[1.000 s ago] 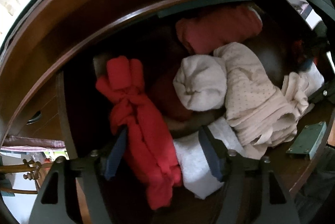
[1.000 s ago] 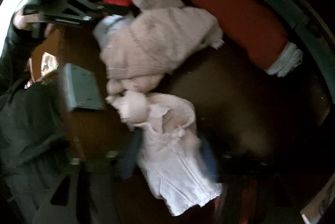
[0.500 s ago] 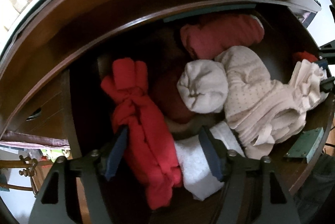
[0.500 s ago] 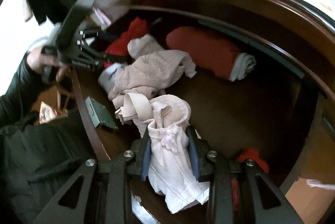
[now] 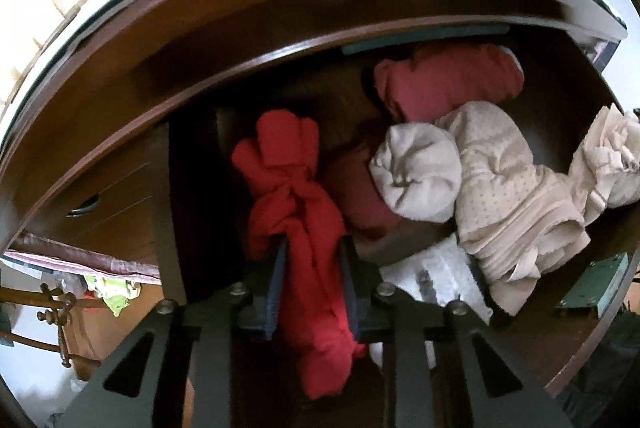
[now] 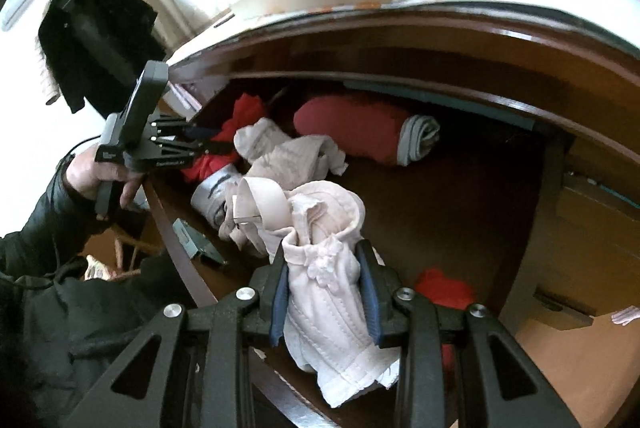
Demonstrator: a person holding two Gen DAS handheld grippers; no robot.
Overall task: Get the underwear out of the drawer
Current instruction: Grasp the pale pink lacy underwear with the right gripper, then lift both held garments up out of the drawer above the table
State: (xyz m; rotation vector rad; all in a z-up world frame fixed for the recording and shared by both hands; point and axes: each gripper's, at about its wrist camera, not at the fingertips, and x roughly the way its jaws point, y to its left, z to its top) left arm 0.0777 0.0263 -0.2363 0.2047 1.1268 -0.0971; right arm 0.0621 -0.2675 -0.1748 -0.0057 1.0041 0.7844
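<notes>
Inside the drawer [image 5: 280,75], the left tool [image 5: 310,292] had just closed on the soft, light red roll [image 5: 296,211] at mid-length, while the right tool [image 6: 326,288] pinched limp pale underwear [image 6: 328,292].

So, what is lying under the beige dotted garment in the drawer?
In the left wrist view, a white folded cloth shows from under the beige dotted garment's lower edge, on the drawer floor. How far the cloth reaches beneath is covered.
</notes>
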